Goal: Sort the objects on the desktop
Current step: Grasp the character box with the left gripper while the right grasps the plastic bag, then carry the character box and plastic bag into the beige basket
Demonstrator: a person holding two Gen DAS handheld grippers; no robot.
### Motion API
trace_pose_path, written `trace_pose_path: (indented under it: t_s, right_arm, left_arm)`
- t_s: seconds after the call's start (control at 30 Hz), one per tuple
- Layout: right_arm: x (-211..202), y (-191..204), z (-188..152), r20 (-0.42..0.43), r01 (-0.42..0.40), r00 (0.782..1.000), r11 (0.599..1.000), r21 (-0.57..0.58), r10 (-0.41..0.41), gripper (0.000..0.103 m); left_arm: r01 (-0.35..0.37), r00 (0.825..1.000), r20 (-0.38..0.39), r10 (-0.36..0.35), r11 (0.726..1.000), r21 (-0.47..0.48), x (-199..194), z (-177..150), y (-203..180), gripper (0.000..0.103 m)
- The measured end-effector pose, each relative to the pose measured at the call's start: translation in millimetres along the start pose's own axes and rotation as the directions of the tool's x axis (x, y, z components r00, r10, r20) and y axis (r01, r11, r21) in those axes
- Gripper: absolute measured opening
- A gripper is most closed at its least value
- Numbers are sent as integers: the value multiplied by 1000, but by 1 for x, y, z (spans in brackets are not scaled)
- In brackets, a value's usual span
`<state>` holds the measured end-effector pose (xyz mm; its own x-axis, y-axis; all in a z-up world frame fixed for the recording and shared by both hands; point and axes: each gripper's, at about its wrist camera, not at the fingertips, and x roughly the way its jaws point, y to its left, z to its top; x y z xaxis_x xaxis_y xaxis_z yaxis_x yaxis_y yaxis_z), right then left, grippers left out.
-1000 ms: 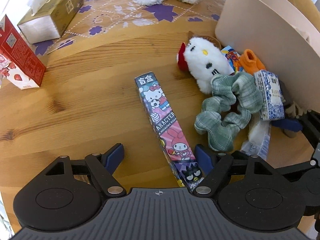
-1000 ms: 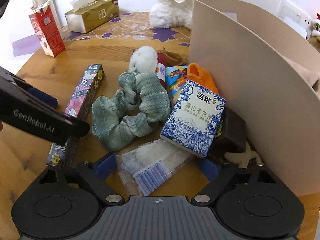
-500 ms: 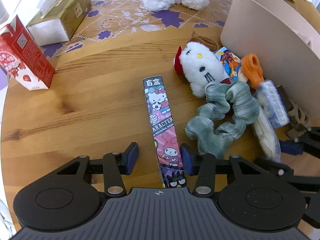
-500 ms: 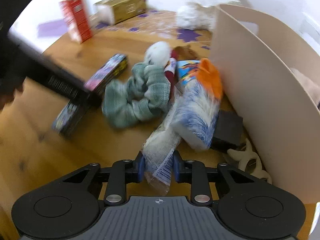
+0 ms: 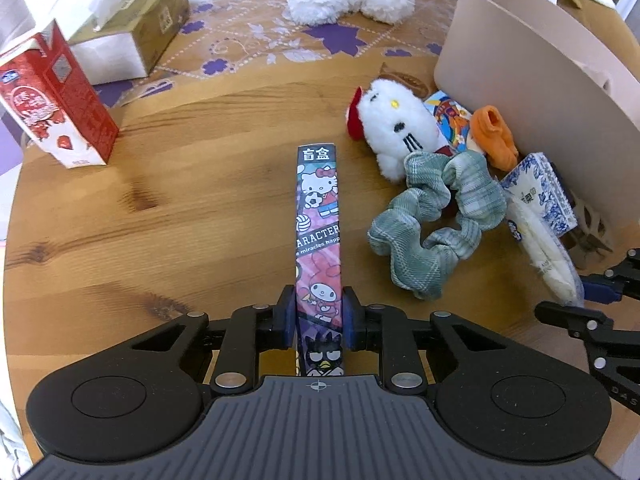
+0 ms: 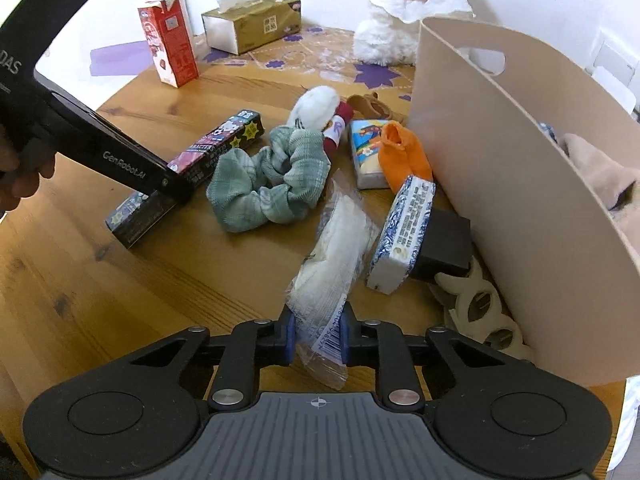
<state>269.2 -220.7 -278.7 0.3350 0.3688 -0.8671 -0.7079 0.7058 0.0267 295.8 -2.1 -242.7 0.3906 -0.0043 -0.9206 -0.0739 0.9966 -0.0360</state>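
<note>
Both grippers are closed on something: the left gripper (image 5: 318, 322) has its jaws pressed against the two long sides of the slim cartoon-printed blind box (image 5: 319, 216), gripping it at its near end while it lies flat on the desk (image 5: 180, 220), and the right gripper (image 6: 318, 338) pinches the near end of a clear plastic packet (image 6: 336, 248) holding something white, which also lies on the wood

Judging from this, the sorting is at an early stage; two items are grasped but neither looks lifted, and most of the clutter is unsorted. Just beyond the packet a blue-and-white tissue pack (image 6: 404, 232) leans on a black block (image 6: 446, 240), with a cream ring-shaped piece (image 6: 480, 304) beside it against the bin wall. Further out sit a green plaid scrunchie (image 6: 268, 184), an orange sock-like piece (image 6: 402, 156), a small colourful pack (image 6: 366, 146) and a white cat plush (image 5: 394, 128), all crowded near the desk's right side

The tall beige bin (image 6: 500, 184) stands at the right edge; over its rim a beige soft item shows inside, the rest of its contents hidden. At the far edge, a red carton (image 5: 56, 100), a gold tissue box (image 5: 136, 44) with tissue sticking out, and a fluffy white toy (image 6: 404, 12) stand apart from the pile
</note>
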Motion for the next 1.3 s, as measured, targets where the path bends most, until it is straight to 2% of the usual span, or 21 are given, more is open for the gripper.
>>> trace_pose_path:
  t_s: [0.63,1.03,1.3]
  right_arm:
    - [-56,-16,19,157,19,987,999,-30,-14,18]
    - [-90,-54,29,254,64,965,998,5,-63,18]
    - [-110,-79,34,313,82,946,996,28,-86,18]
  left_arm:
    - [-25,990,138,27,999,-20,-53,15,0,23]
    - [-28,964,264,17,999,40,-87,57,-35,23]
    - [-13,944,329,-20,995,97,-101,89,-71,23]
